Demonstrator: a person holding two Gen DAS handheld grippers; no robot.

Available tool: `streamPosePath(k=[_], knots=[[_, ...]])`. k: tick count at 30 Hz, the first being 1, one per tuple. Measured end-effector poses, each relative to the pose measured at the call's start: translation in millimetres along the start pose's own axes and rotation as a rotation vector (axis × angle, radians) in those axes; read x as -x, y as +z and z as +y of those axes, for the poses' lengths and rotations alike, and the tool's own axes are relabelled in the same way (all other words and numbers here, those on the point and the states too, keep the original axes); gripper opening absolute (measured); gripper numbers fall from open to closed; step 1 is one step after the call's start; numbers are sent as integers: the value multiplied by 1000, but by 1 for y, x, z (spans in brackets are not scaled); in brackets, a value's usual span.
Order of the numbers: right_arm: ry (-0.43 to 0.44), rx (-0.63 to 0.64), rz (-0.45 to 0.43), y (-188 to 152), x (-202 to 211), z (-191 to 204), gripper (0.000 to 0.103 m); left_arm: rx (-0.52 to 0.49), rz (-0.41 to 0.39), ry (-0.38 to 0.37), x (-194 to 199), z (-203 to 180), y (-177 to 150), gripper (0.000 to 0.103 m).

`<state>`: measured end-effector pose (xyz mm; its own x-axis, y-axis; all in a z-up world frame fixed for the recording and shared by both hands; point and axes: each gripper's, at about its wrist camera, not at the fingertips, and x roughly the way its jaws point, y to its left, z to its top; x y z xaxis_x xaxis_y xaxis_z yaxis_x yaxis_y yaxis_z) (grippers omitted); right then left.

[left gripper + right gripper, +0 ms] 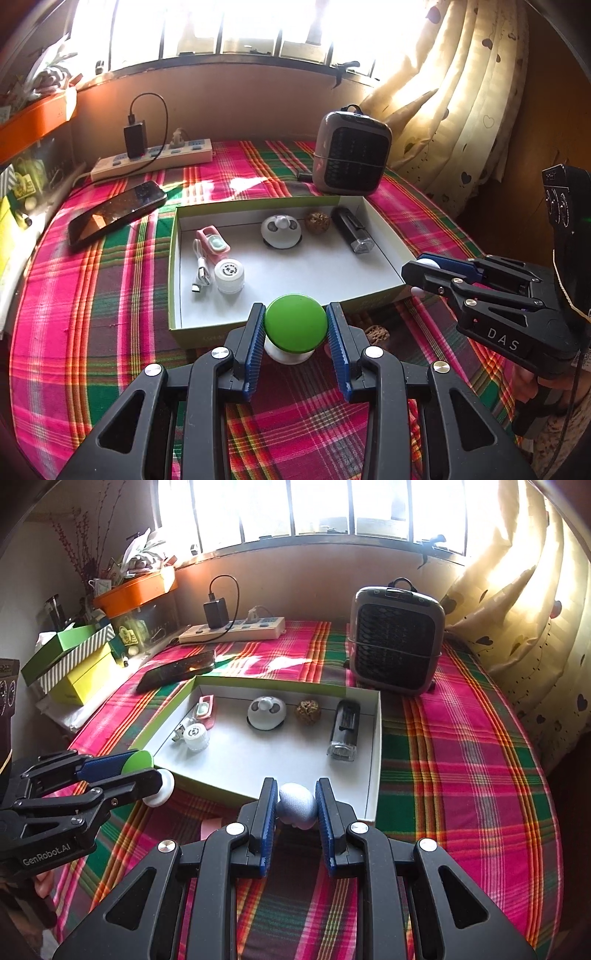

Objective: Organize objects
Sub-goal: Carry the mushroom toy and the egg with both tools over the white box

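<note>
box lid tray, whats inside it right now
Inside the tray: pink clip device, white cable, white cap, round white gadget, walnut, black lighter. The near inner wall is hidden.

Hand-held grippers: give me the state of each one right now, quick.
Left hand-held gripper: shut on the green knob.
Right hand-held gripper: shut on the grey ball.

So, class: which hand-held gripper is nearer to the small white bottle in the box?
Left. The left hand-held gripper, holding the green-topped item, sits by the box's near-left edge close to the white bottle; the right hand-held gripper is at the near-right edge, farther away.
</note>
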<state>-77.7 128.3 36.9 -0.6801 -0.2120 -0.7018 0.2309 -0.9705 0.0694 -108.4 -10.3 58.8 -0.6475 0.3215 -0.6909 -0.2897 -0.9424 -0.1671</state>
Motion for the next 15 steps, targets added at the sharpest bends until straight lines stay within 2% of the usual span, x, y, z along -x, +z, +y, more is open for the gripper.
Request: streamPosePath(k=[15], knots=[[81,69,24,47,-38,13,22,28,9,21,-17,13,12,31]])
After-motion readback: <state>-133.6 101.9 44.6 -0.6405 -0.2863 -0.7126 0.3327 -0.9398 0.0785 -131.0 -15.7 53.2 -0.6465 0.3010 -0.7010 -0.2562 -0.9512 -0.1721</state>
